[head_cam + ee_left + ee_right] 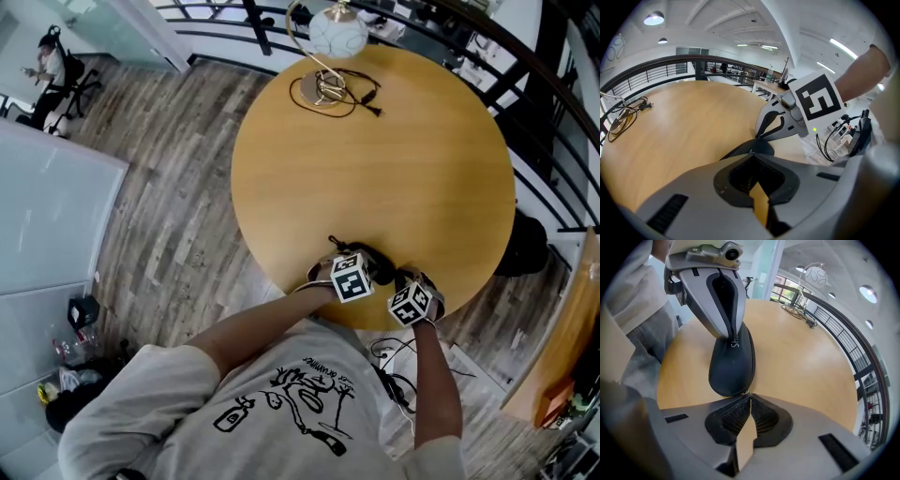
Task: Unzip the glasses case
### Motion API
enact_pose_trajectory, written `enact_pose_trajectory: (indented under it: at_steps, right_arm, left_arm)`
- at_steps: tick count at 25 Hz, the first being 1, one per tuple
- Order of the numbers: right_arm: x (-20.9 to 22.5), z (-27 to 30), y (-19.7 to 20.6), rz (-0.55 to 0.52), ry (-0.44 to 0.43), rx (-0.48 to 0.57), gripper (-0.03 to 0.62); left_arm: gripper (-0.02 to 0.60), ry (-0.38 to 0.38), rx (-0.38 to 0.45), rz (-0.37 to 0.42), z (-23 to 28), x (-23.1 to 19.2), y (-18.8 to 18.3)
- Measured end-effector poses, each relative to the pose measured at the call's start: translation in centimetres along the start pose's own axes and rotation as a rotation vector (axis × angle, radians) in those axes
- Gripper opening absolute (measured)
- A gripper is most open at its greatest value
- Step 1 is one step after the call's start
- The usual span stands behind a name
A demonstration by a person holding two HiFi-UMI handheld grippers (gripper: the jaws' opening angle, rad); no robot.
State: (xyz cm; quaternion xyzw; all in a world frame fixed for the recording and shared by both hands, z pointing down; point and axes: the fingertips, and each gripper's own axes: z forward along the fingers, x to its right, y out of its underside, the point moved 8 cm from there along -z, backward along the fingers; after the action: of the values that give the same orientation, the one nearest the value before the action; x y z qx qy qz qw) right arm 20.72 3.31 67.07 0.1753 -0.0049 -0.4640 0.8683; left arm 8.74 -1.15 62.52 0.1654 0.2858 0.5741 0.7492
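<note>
A black oval glasses case (732, 364) lies near the front edge of the round wooden table (375, 169), between my two grippers. My left gripper (751, 155) is shut on one end of the case (757, 147); in the right gripper view it comes down from above onto the far end. My right gripper (749, 396) is shut at the case's near tip, where a small metal zipper pull (748, 393) shows between the pads. The zip line along the case's rim looks closed. In the head view the case (375, 264) is mostly hidden by the marker cubes.
A desk lamp with a white globe (336, 33) and its coiled black cord (347, 94) stand at the table's far side. A curved black railing (525, 84) runs behind the table. Wooden floor surrounds it, and a dark object (525, 246) sits beside the table at right.
</note>
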Motion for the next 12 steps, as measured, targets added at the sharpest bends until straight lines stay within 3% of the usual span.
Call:
enact_pose_trajectory:
  at_steps: [12]
  right_arm:
    - [0.82, 0.34, -1.02, -0.185, -0.018, -0.032, 0.023]
  left_arm:
    - [0.006, 0.006, 0.017, -0.018, -0.04, -0.22, -0.01]
